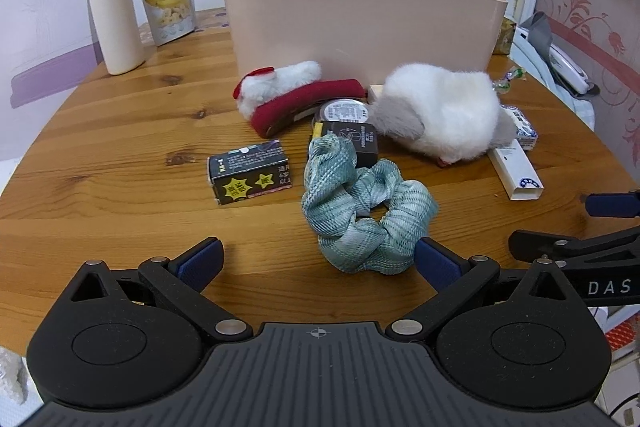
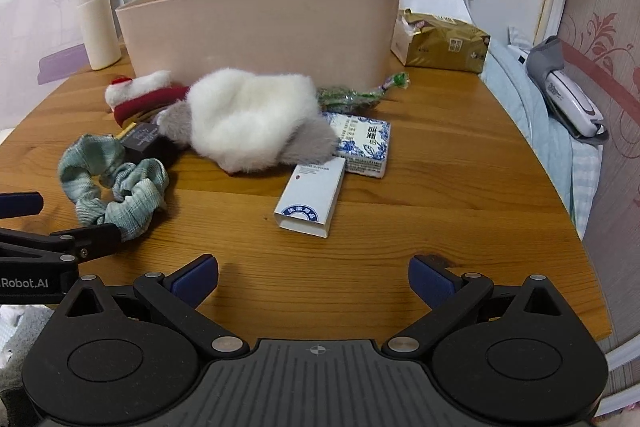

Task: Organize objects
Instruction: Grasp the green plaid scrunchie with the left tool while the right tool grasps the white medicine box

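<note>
While both grippers hover low over the near edge of the wooden table [image 2: 420, 227], each has its jaws spread wide with nothing between them. The left gripper [image 1: 318, 261] sits just short of the teal scrunchie [image 1: 362, 211], whose near edge touches its right finger [image 1: 434, 261]. The right gripper [image 2: 314, 281] faces a white box [image 2: 310, 199] lying a little farther out. Beyond the scrunchie, a small dark box [image 1: 354, 143] touches its far end, and a black carton with yellow stars [image 1: 250, 177] lies to its left. A fluffy white plush [image 2: 256, 115] rests mid-table, partly over a blue-patterned packet [image 2: 364, 143]. The red-and-white plush clip [image 1: 296, 95] lies just before the beige bin [image 1: 360, 23] at the far side, and a cream bottle [image 1: 114, 15] stands far left.
</note>
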`<state>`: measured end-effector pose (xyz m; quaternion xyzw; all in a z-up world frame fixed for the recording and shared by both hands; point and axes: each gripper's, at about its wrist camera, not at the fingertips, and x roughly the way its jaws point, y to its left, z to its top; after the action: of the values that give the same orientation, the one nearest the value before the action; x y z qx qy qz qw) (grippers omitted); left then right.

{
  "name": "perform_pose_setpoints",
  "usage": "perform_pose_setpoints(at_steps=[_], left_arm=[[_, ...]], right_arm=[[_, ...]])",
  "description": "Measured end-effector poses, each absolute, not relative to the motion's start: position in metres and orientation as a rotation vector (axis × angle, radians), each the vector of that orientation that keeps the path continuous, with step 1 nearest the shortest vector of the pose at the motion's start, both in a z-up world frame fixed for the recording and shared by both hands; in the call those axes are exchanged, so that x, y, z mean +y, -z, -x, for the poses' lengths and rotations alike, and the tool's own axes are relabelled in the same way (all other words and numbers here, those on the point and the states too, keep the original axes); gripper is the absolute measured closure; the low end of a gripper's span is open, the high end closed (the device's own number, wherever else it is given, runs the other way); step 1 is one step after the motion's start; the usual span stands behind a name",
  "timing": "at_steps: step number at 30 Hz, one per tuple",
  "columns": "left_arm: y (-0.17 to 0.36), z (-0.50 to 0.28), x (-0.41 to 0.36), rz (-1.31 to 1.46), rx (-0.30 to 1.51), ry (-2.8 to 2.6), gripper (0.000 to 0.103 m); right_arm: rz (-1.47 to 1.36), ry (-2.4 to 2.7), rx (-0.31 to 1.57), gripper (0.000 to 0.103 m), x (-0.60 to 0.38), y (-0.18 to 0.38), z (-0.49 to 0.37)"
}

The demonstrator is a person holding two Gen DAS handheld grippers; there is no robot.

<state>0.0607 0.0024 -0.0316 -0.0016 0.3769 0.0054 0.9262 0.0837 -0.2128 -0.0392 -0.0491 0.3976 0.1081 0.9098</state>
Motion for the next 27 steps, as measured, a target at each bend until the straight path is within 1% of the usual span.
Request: perform_pose_setpoints(at_steps=[12,27], left_arm=[[0.037,-0.076,0.003,0.025,0.785,0.035,0.0],[0.04,-0.088,-0.004,-0.026,0.782,0.035,0.0]], right_arm=[[0.104,-0.219,0.846,0.0,-0.213,0.045,-0.099],[0.121,-0.296,0.851,0.0,-0.217,0.047,-0.114]])
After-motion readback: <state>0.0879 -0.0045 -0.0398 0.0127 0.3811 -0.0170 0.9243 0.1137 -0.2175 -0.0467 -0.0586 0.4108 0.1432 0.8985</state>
